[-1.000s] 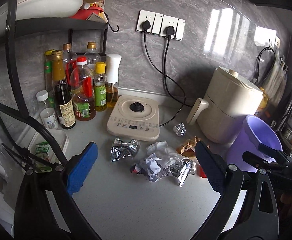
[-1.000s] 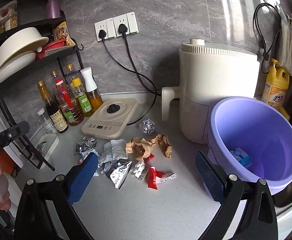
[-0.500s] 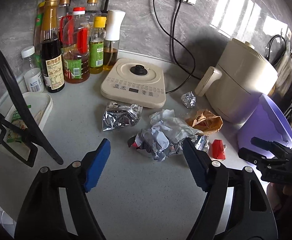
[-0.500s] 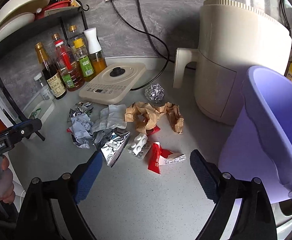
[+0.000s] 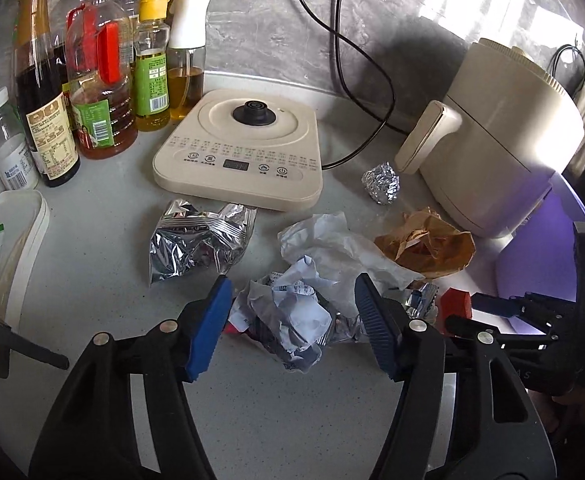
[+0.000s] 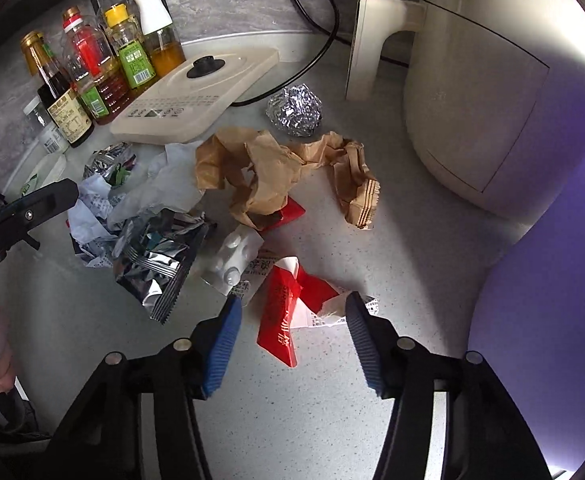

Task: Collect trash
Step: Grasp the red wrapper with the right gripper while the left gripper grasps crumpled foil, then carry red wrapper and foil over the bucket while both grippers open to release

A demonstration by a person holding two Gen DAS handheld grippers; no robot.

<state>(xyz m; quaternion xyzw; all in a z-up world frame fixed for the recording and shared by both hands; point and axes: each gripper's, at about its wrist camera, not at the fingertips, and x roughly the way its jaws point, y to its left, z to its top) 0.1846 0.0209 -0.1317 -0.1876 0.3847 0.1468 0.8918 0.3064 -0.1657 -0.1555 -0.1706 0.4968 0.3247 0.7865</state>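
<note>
step: grab trash | left tongs (image 5: pixel 292 312) closing around crumpled paper (image 5: pixel 298 312), right tongs (image 6: pixel 290 328) closing around red wrapper (image 6: pixel 288 308), neither clamped yet | next: squeeze, lift, dump in purple bucket (image 6: pixel 552 300)

Bare table (image 5: pixel 292 420) in front of the litter, open for approach from the near side. Crumpled paper (image 5: pixel 296 312) between the left gripper (image 5: pixel 292 328) fingers, a gap on each side. Red wrapper (image 6: pixel 288 312) between the right gripper (image 6: pixel 292 340) fingers, not pressed. Both sets of jaws just closing. Far side blocked: flat cooker (image 5: pixel 240 160), bottles (image 5: pixel 104 80) at far left, air fryer (image 5: pixel 504 152) at far right, cables (image 5: pixel 356 80) trailing between. Purple bucket (image 6: pixel 552 280) walling the right edge. White tray (image 5: pixel 32 220) at left edge. Foil bag (image 5: pixel 200 244), brown paper (image 6: pixel 260 176), foil ball (image 6: pixel 296 110) crowding the middle. Right gripper close beside the left one's right finger.
</note>
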